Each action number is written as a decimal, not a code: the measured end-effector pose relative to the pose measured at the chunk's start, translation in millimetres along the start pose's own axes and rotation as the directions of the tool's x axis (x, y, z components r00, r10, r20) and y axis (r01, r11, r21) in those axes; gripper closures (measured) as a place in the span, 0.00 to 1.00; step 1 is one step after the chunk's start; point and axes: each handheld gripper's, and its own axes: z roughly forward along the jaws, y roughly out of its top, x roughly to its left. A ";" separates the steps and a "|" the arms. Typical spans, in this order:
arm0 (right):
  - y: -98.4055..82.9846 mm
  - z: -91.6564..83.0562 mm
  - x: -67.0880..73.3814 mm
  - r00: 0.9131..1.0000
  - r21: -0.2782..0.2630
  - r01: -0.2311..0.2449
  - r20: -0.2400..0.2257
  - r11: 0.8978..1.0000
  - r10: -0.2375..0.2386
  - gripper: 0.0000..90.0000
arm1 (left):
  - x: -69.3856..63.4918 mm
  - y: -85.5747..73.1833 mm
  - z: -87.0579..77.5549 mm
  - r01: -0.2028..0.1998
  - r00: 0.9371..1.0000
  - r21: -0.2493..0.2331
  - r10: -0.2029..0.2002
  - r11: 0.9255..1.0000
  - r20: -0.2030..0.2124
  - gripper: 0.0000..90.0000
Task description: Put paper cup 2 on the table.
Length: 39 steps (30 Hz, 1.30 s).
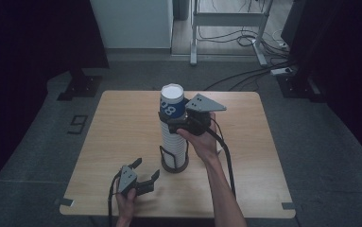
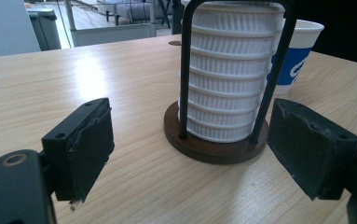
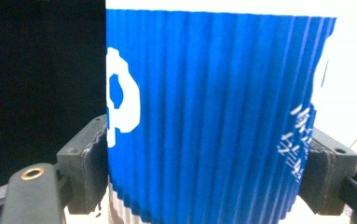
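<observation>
A: Wooden table (image 1: 122, 137), dim room, cables on the far floor. Near edge?

B: Left gripper (image 1: 143, 177) idle on the near left, jaws wide apart, nothing between them.

A: Farther in?

B: Wire cup holder (image 1: 174, 163) mid-table with a stack of white ribbed cups (image 1: 173, 142). Right gripper (image 1: 169, 122) clamps the blue paper cup (image 1: 171, 101) on top.

A: Progress?

B: Likely early. Top cup gripped, not yet lifted clear. Another blue cup (image 2: 297, 56) already stands beyond the holder.

The blue cup (image 3: 213, 116) atop the cup stack (image 2: 229, 70) looked ribbed, matt paper; the stack's base (image 2: 213, 149) beneath was smooth dark wood, on a pale wood-grain table (image 1: 122, 132).
</observation>
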 end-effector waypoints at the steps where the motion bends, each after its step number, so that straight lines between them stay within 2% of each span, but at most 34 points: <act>1: 0.1 0.3 0.1 1.000 0.000 0.002 0.001 1.000 -0.002 0.19 | -0.1 0.0 0.0 0.002 1.000 0.000 -0.002 1.000 0.002 0.16; 7: 0.6 -0.3 -0.2 1.000 -0.013 0.003 0.001 1.000 -0.003 0.20 | -0.5 -0.1 0.0 0.000 1.000 -0.001 0.000 1.000 -0.001 0.16; 11: 6.5 -4.1 0.5 1.000 -0.039 -0.001 0.002 0.999 0.001 0.21 | -0.6 -0.2 0.2 0.001 1.000 -0.003 -0.001 1.000 -0.001 0.16; 14: 9.9 -3.9 0.8 1.000 -0.033 0.012 0.005 0.999 -0.011 0.21 | -0.7 -0.2 0.2 0.001 1.000 -0.004 -0.001 1.000 -0.002 0.16; 17: 12.0 -4.5 0.8 1.000 -0.044 -0.002 0.004 0.999 0.002 0.22 | -0.7 -0.2 0.2 0.001 1.000 -0.003 -0.001 1.000 -0.002 0.16; 33: 26.6 -8.5 1.5 1.000 -0.086 0.009 0.010 0.996 -0.008 0.23 | -0.7 -0.2 0.2 0.000 1.000 -0.002 0.000 1.000 0.000 0.16; 39: 31.7 -10.8 0.4 1.000 -0.107 -0.002 0.008 0.994 0.003 0.23 | -0.7 -0.2 0.2 -0.001 1.000 -0.002 0.001 1.000 0.001 0.16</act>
